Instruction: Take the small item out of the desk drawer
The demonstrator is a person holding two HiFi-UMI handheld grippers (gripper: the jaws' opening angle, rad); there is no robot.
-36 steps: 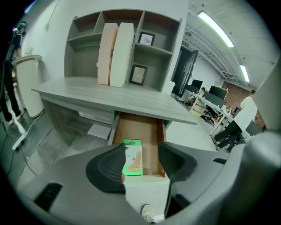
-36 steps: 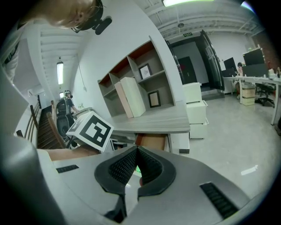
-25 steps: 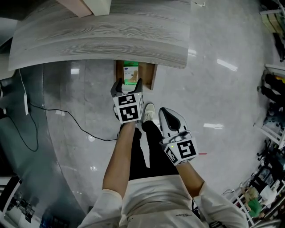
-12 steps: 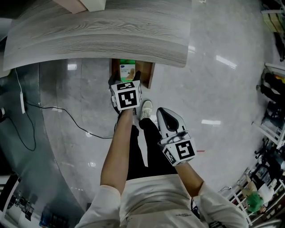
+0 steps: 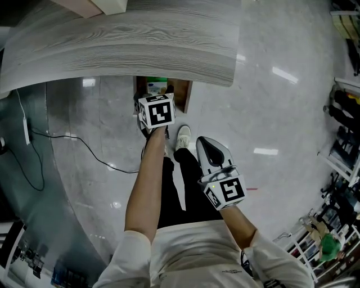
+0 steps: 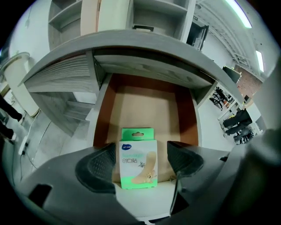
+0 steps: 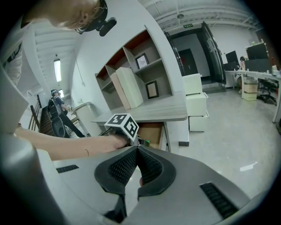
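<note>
The light is bright, even and indoor. In the head view the glossy floor [image 5: 292,185] carries white glare streaks from lamps overhead, and the desk top [image 5: 140,50] bows with lens distortion. Both gripper views are round fisheye pictures with black corners and lines bent toward the rim. A ceiling lamp [image 6: 239,13] burns white at the left gripper view's upper right. The drawer [image 6: 145,105] lies in mild shade. The packet [image 6: 138,158] shows soft print, perhaps from closeness.
</note>
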